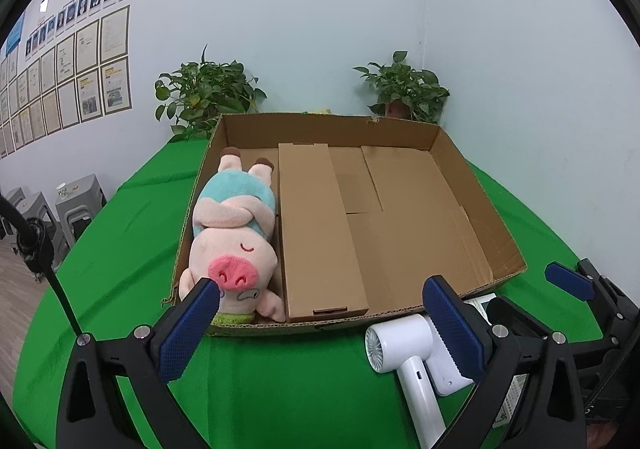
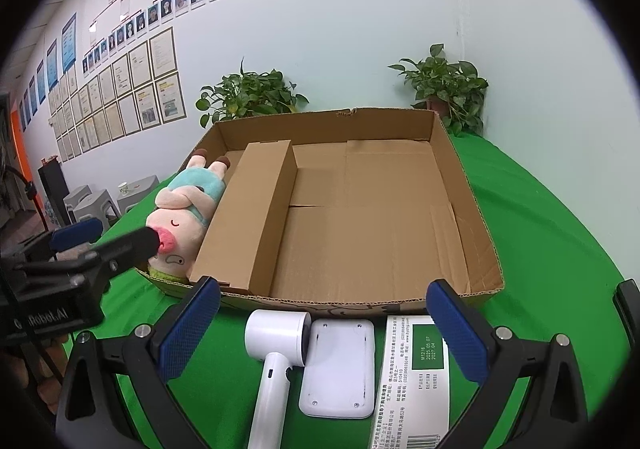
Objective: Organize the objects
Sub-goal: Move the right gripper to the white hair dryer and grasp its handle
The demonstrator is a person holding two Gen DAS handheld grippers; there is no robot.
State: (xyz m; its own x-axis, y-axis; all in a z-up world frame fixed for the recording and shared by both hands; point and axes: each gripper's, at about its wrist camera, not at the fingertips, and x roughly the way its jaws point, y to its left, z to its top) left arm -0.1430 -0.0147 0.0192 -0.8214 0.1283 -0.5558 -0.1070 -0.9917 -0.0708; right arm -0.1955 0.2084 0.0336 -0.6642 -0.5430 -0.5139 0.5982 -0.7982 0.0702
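White hair dryer [image 2: 276, 349] lies outside cardboard box [image 2: 472, 209] (unheld).

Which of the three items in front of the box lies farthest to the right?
The printed green-and-white carton, right of the flat white device and the white hair dryer.

One open box [image 2: 460, 185] sits on the green table [image 2: 560, 217]. Inside it are one plush pig [image 2: 188, 209], along the box's left wall, and one long carton [image 2: 256, 209] just beside the pig. On the table along the box's near edge lie three things: one white hair dryer [image 2: 276, 349], one flat white device [image 2: 340, 365], and one printed packet [image 2: 416, 377]. Two potted plants [image 2: 252, 97] stand at the table's far edge, the second [image 2: 448, 89] in the far right corner. Two grippers show, left [image 1: 320, 325] and right [image 2: 324, 329].
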